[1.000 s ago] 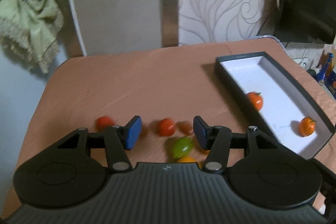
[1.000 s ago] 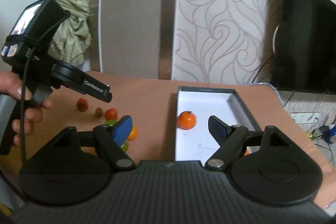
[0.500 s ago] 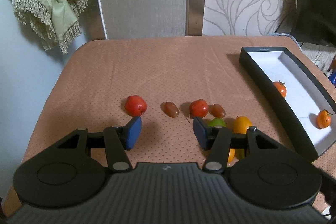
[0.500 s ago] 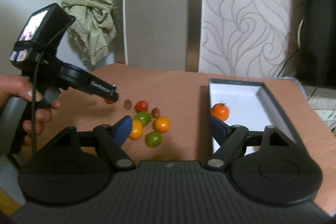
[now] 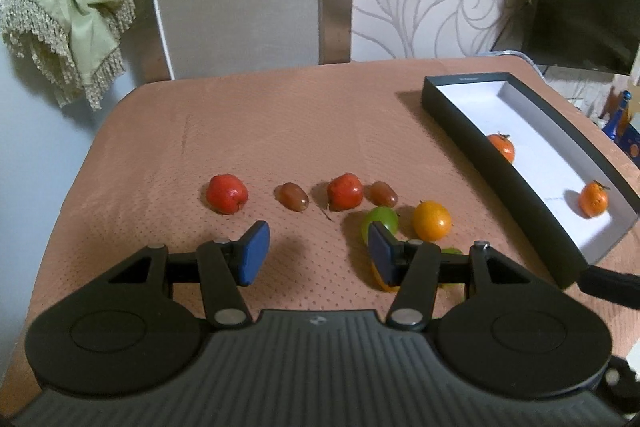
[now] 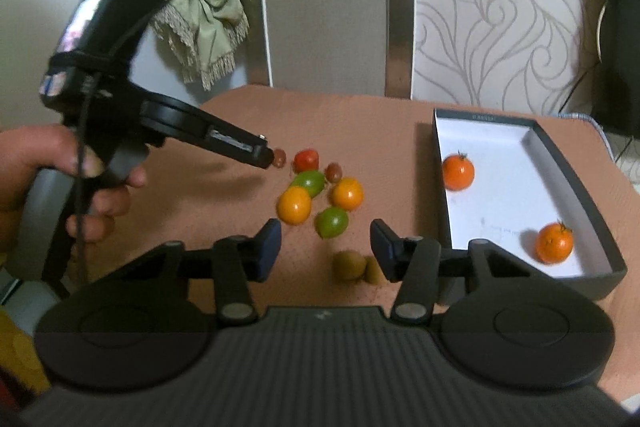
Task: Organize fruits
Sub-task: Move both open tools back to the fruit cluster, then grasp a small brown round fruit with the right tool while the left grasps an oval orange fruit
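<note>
Fruit sits closer in my left wrist view than half a second ago: the row of two red ones and two small brown ones now lies just beyond my left gripper (image 5: 316, 253), whose jaws stand apart with nothing between them. The left red fruit (image 5: 226, 193) is slightly left of the gap, the first brown grape-like one (image 5: 292, 196) about in line with it, then the second red fruit (image 5: 345, 191) and the other brown one (image 5: 384, 193). A green fruit (image 5: 380, 219) is half hidden behind the right blue pad, with an orange one (image 5: 431, 220) just beside it.

On the right wrist view the cluster has also drawn nearer and lower. My right gripper (image 6: 326, 249) hangs with its jaws apart and empty, over the peach counter (image 6: 380, 131). Between and just beyond them I see a green fruit (image 6: 331, 222), two glossy orange ones (image 6: 295, 205) (image 6: 347, 193), and a dull olive-brown fruit (image 6: 349, 265) close to the right pad.

The dark box (image 6: 560, 147) with its white floor stands to the right, holding two stemmed orange fruits (image 6: 458, 171) (image 6: 553, 243), well apart from each other.
</note>
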Available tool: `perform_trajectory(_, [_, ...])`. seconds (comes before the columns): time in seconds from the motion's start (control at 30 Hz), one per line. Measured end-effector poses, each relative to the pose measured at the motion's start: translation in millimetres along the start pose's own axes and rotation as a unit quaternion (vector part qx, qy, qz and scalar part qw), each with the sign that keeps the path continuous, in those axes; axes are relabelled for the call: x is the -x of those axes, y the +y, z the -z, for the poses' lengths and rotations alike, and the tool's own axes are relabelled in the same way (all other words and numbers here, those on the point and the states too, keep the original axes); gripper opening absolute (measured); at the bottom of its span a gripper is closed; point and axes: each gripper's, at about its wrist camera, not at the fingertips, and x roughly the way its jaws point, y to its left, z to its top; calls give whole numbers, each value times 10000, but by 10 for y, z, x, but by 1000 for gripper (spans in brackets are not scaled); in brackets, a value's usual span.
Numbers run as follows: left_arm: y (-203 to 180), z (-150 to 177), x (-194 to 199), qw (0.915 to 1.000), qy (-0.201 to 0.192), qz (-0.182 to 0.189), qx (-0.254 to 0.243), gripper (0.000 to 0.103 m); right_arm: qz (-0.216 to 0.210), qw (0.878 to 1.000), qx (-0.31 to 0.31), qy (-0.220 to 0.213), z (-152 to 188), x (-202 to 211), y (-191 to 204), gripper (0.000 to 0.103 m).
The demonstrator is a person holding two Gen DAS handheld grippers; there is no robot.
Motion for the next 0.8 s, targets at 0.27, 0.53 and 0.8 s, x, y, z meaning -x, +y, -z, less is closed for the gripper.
perform_trajectory(0.27, [10, 276, 39, 9996, 196, 218, -50, 61, 114, 9989, -92, 436, 90, -142, -50, 47])
perform_trajectory(0.53, [35, 296, 65, 9996, 187, 214, 18, 60, 397, 9962, -26, 778, 122, -331, -113, 34])
perform_trajectory(0.8, [4, 277, 67, 9993, 163, 333, 7, 60, 659, 9928, 20, 1004, 139, -500, -197, 34])
